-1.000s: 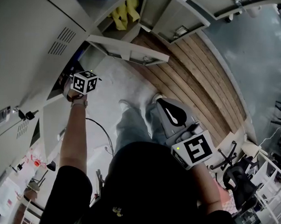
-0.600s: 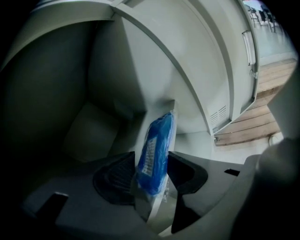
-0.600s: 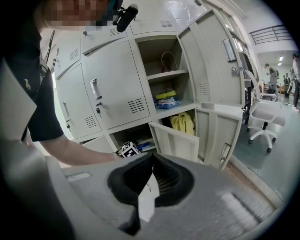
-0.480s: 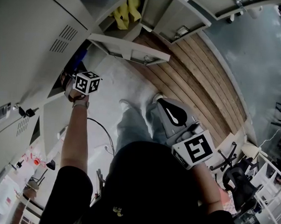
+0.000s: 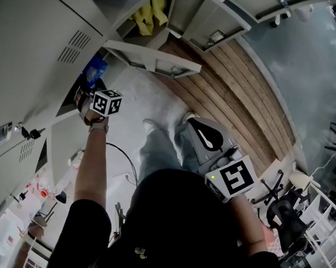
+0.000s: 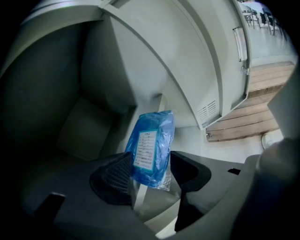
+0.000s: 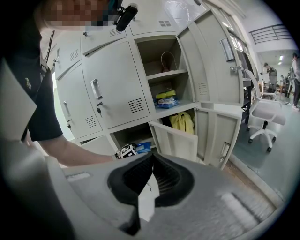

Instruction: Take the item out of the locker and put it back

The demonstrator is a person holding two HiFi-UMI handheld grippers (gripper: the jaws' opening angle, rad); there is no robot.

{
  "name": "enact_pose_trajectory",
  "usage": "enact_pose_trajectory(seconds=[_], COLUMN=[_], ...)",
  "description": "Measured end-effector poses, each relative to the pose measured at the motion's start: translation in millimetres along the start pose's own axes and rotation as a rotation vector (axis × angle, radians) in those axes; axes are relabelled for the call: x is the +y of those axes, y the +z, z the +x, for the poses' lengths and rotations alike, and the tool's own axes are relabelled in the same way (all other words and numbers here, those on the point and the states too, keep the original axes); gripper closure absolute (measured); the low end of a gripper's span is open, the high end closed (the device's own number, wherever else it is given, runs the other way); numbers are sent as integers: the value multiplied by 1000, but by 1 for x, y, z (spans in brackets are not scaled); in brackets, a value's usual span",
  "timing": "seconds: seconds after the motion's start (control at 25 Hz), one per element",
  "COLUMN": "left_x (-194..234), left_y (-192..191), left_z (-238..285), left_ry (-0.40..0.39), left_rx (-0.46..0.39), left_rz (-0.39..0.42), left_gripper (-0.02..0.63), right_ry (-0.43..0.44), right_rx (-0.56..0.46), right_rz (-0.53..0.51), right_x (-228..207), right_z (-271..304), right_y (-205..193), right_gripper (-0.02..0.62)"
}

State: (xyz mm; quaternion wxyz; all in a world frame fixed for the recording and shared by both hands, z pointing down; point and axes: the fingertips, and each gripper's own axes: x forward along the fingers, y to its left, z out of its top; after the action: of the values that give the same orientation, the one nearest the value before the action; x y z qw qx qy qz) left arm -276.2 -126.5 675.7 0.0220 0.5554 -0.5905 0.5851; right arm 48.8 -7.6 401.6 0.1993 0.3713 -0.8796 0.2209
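A blue plastic package [image 6: 152, 147] with a white label stands upright on the floor of the low locker compartment [image 6: 89, 126]. My left gripper [image 6: 151, 169] is at the compartment's mouth with the package between its jaws. The jaws have just been opening; a gap shows beside the right pad [image 6: 187, 169], so nothing is gripped. In the head view the package [image 5: 95, 71] shows just beyond the left gripper [image 5: 87, 98] and its marker cube. My right gripper [image 7: 152, 176] is shut and empty, held near my waist [image 5: 197, 126].
The low locker's door [image 5: 152, 59] hangs open to the right of the left gripper. A yellow cloth [image 7: 182, 123] lies in the neighbouring open locker, with more packages [image 7: 166, 99] on the shelf above. A white office chair [image 7: 265, 115] stands at the right. A wooden strip [image 5: 236, 89] runs along the floor.
The left gripper has drawn back a little from the locker, and the blue package now shows in the compartment beyond it. The right gripper has not moved.
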Motion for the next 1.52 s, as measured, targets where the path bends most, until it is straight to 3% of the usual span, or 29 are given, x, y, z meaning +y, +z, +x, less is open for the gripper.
enact_pose_trajectory(seconds=[0.36,0.68,1.04,1.32,1.52], left_x=[15,43,37,27,17], left_y=[5,17,25,19,17], left_z=[-7,8,11,8,4], left_ry=[79,107,47,51,20], left_rx=[-39,-39,-30,-27,-14], left_rz=[-32,-67,-58,-37,-47], left_gripper=[388,393,400,399,360], right_ry=[3,-3,-6,-1,-7], right_rx=[4,10,8,13,14], right_rz=[0,14,11,12,18], right_x=[-4,-6,-11,-12,-15], right_z=[-1,-1,-1,-1,-3], right_y=[-2,-2,-2,-3,-5], right_gripper=[597,597,597,597,597])
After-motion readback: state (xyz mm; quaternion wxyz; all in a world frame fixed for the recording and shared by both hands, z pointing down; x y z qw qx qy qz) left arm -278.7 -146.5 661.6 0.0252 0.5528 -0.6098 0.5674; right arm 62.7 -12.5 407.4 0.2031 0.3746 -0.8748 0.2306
